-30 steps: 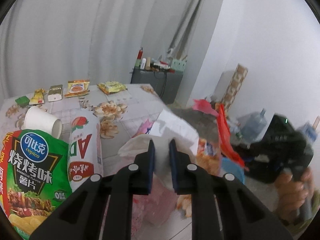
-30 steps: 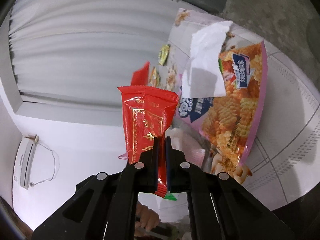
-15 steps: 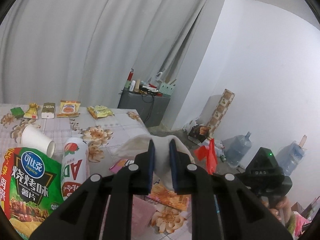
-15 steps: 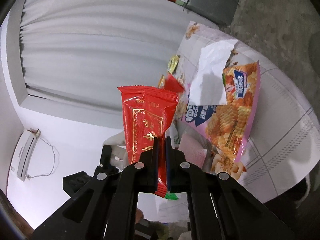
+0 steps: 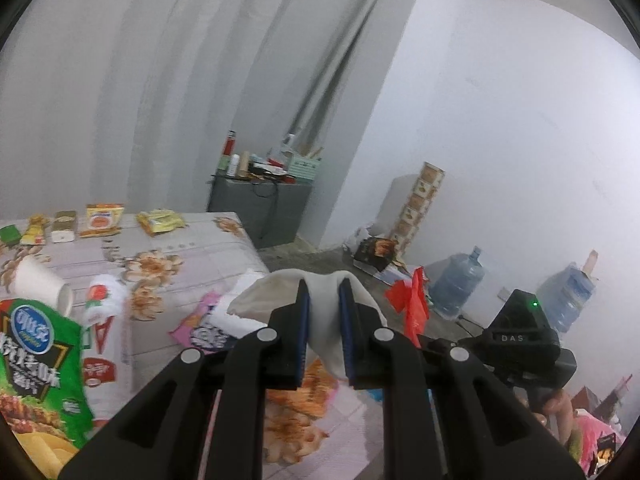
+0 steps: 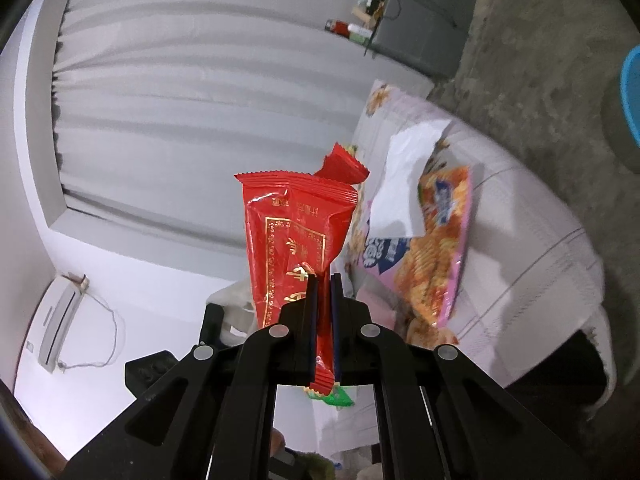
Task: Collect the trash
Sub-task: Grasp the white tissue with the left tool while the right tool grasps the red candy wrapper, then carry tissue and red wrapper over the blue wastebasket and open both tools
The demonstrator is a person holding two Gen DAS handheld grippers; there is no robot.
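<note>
- While I look along my left gripper, I see its jaws pressed on the rim of a white plastic bag, which hangs above the edge of the flowered table.
- My right gripper is closed on a red snack wrapper; the wrapper stands up from the jaws, in the air, beside the table.
- On the table I see a green chip bag, a white drink bottle, a paper cup lying on its side and a pink snack bag with a white paper on it.
- Small packets lie along the far edge.
- From the left camera, the red wrapper shows to the right of the bag.
</note>
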